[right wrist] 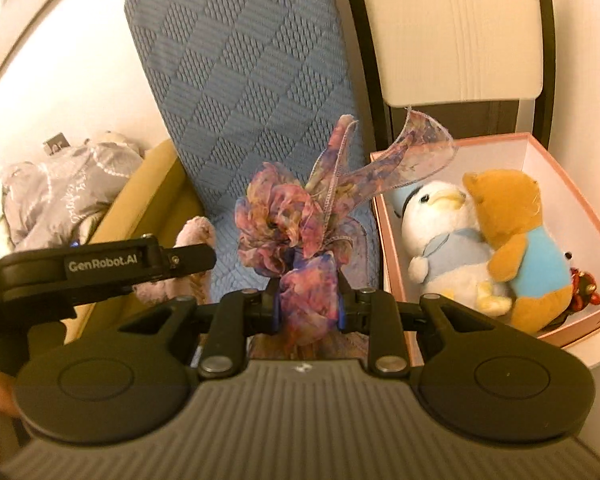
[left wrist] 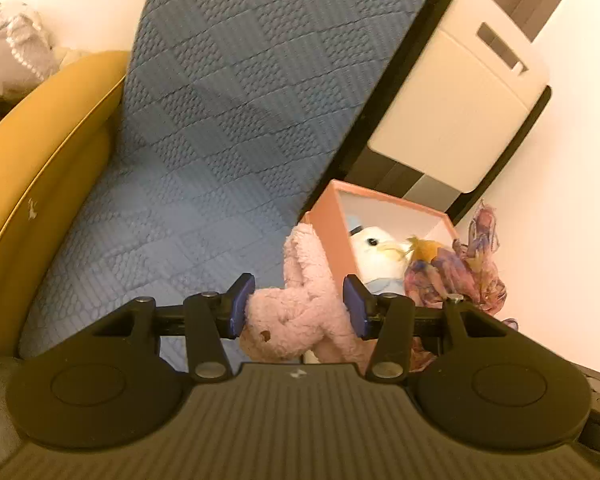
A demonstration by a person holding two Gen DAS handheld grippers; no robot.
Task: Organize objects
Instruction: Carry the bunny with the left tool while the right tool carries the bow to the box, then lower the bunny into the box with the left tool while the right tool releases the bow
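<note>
Left claw (left wrist: 298, 306): pads pressed into a pink plush rabbit (left wrist: 300, 300), whose lower body is cut off behind the claw's frame. Right claw (right wrist: 307, 300): closed on a floral ribbon bow (right wrist: 296, 216), its stem hidden between the pads. Beside both, an open pink box (right wrist: 580, 216) holds a white duck plush (right wrist: 440, 232) and an orange bear plush (right wrist: 516, 240); a small red item behind the bear is unclear.

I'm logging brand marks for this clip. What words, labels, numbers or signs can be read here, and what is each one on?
"GenRobot.AI": white lettering on the side of the black left gripper, seen in the right wrist view.
Faint script on the crumpled grey fabric bundle: too blurred to read.
Small white mark on each gripper's ribbed grey body: a logo, no readable text.
Small dark card behind that bundle: too small to read.
</note>
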